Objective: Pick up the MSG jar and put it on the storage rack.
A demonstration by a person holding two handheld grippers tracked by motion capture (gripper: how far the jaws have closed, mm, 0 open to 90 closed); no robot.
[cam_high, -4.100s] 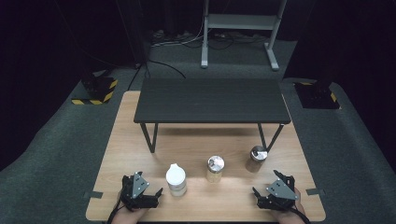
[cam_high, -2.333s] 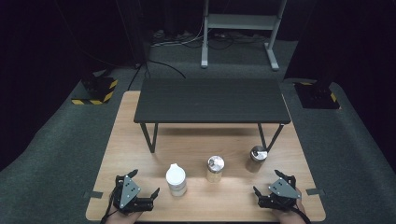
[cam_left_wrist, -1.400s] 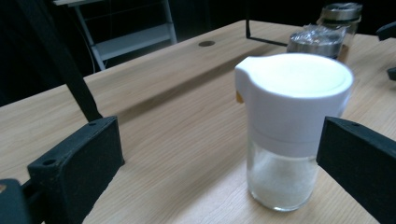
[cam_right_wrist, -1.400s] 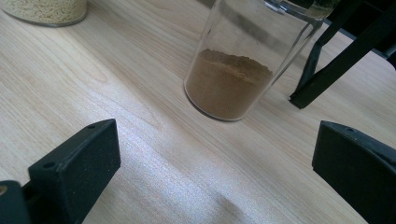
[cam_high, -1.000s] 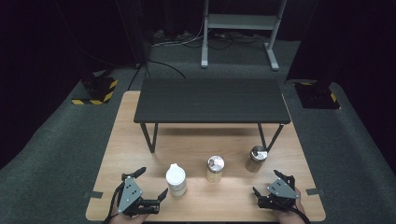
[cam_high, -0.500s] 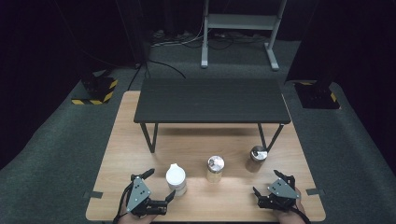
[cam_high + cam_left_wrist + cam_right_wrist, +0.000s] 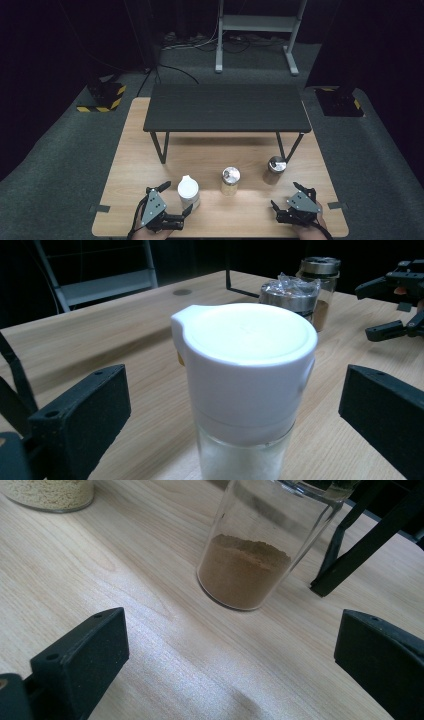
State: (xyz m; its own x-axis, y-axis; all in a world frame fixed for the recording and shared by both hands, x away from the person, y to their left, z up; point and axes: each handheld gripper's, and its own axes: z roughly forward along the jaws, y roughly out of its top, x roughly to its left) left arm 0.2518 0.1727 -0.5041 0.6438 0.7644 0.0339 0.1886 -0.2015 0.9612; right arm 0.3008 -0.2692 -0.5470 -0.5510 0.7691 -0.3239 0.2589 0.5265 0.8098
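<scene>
A clear jar (image 7: 247,405) wearing a white flip-cap is standing upright between the left gripper's (image 7: 172,202) spread jaws, untouched.

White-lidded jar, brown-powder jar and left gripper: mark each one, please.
white-lidded jar (image 7: 247,347): left gripper view, on its white lid.
brown-powder jar (image 7: 245,572): right gripper view, on the powder-filled glass.
left gripper (image 7: 176,204): high view, midway between its open jaws.

Both grippers (image 7: 176,205) (image 7: 290,200) wide open, low

White-capped jar (image 7: 248,385), brown powder (image 7: 243,570)
</scene>
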